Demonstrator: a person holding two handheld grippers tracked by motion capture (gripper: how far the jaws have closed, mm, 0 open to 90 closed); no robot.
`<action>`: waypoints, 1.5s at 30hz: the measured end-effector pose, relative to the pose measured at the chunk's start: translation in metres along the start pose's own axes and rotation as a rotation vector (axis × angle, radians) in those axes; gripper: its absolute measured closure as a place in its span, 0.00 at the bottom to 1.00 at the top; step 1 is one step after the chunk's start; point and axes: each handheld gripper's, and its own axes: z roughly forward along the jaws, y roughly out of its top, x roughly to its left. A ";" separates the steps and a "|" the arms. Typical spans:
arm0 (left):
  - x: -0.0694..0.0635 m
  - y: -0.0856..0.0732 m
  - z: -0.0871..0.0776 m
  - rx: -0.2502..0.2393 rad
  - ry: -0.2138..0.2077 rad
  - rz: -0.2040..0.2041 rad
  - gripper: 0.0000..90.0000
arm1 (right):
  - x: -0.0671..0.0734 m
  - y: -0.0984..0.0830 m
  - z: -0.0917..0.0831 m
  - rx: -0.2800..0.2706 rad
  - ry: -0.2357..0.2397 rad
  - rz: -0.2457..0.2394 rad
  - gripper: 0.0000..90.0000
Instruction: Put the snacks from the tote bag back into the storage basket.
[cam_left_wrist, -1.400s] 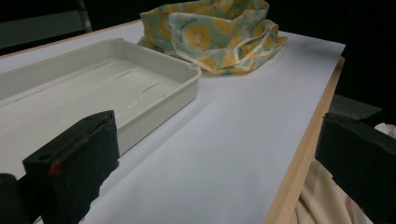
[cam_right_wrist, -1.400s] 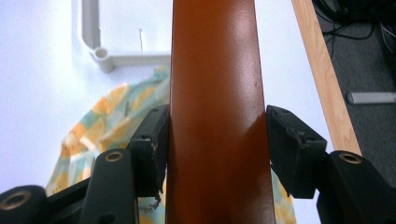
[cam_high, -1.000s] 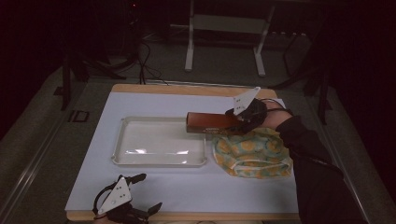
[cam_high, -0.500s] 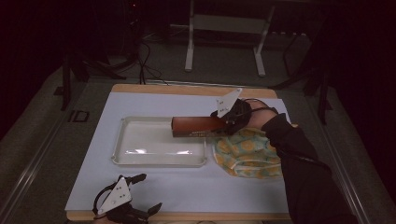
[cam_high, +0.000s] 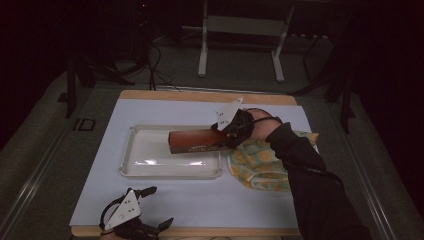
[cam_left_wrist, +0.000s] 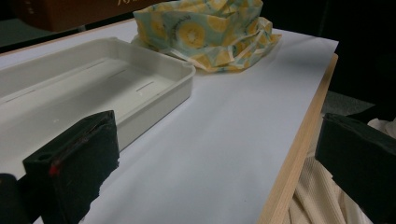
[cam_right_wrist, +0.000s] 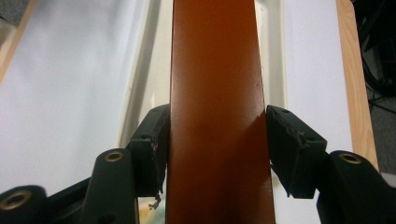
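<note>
Right now the brown box (cam_high: 196, 141) is squeezed between the two jaws of the right claw (cam_high: 227, 134), one jaw on each long side. The box sticks straight out ahead of this claw and is up in the air, over the right part of the white tray (cam_high: 150, 170). In the right gripper view, the box (cam_right_wrist: 217, 112) runs up the middle, the right claw (cam_right_wrist: 215, 149) has its pads pressed on both sides, and the tray (cam_right_wrist: 275, 56) lies under and beyond it.

Just beside this claw, on the person's side, sits a crumpled yellow cloth (cam_high: 262, 162) with lemon shapes on it. It touches the tray's near right corner. A dark sleeve (cam_high: 310, 185) leads back from the claw.

The left claw (cam_high: 150, 207) is well apart, by the near edge of the counter (cam_high: 215, 200). Its jaws stand wide open with nothing between them. Ahead of the left claw (cam_left_wrist: 215, 154) you see the tray (cam_left_wrist: 154, 93), and the cloth (cam_left_wrist: 205, 32) beyond that.
</note>
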 end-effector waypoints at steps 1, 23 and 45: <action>0.000 0.000 0.000 0.000 0.000 0.000 0.00 | 0.001 0.001 0.001 -0.004 0.002 -0.001 0.48; -0.001 0.000 0.000 0.002 -0.009 0.007 0.00 | 0.005 -0.003 0.060 -0.002 0.022 0.028 0.48; -0.001 0.000 0.000 0.005 -0.020 0.008 0.00 | 0.004 -0.024 0.100 0.002 0.027 0.083 0.48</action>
